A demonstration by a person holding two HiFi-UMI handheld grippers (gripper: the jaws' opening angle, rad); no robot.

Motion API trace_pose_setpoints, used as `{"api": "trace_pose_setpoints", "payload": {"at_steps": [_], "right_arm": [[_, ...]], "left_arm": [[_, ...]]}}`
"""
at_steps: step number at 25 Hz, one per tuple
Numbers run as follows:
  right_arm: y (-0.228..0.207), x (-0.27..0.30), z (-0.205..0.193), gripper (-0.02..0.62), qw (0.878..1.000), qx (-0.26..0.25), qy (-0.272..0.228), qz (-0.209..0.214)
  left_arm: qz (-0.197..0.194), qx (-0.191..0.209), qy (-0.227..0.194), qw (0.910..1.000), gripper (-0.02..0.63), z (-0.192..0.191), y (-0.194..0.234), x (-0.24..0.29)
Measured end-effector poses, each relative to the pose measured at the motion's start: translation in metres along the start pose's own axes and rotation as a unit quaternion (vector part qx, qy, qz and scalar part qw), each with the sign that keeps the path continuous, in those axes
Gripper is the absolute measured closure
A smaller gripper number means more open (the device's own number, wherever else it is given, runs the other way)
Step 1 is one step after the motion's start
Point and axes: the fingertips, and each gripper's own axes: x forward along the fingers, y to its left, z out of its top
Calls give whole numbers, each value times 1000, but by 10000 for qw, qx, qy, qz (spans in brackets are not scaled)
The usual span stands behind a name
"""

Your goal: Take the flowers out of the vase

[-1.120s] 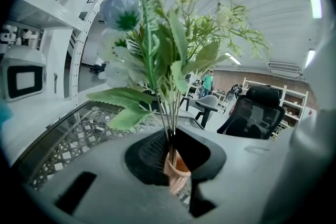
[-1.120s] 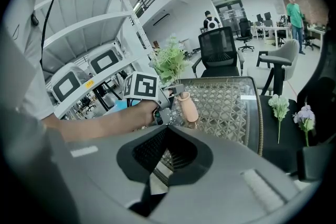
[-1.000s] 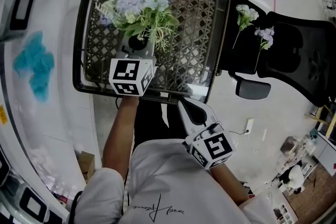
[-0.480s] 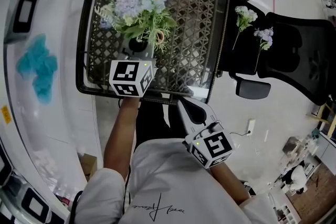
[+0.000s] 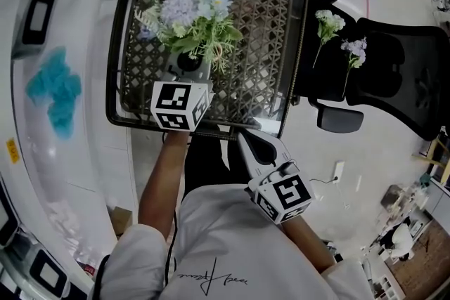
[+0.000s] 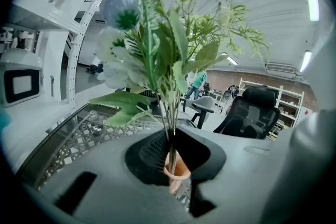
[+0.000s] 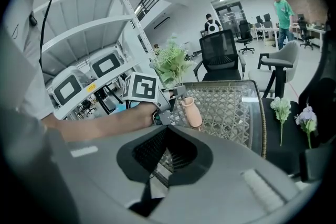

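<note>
- The vase [image 7: 193, 113], small and pink, is found on the left part of the table [image 5: 271, 24], whose top is a woven lattice inside a dark frame.
- The left gripper [image 5: 184, 76] is brought to the vase from the near side. Its jaws are clamped on the narrow neck of the vase, just under the rim.
- The flowers [image 5: 193, 7] are not yet taken out. The stems are seen going down into the mouth of the vase, and the blue and white heads with green leaves are spread above it.
- In the left gripper view the stems are seen rising straight between the two jaws, with the pink rim right below them.
- The right gripper [image 5: 254, 140] is held near the near edge of the table, to the right of the left gripper and well apart from the vase. Its jaws are together and nothing is held between them.
- A black chair [image 5: 394, 81] is placed to the right of the table.
- Two single stems are laid on the chair: a white flower [image 5: 326, 20] nearer to the table and a purple flower [image 5: 354, 47] just to its right.
</note>
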Motion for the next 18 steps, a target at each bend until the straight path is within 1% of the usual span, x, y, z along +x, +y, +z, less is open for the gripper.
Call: {"api": "trace_pose_setpoints", "payload": {"at_steps": [9,14,18], "right_arm": [[4,-5,5,589,9999,-10,-123,-10],[3,-7,11,589,9998,1,-204,-24],[2,-8,15,589,9996,-8,-288,-82]], "left_arm": [[65,-29,-86,9999,574,11,2,-7],[7,-8,-103,9999,572,18,-2,-11],[-8,-86,-150,9998,572,23,-3,-15]]}}
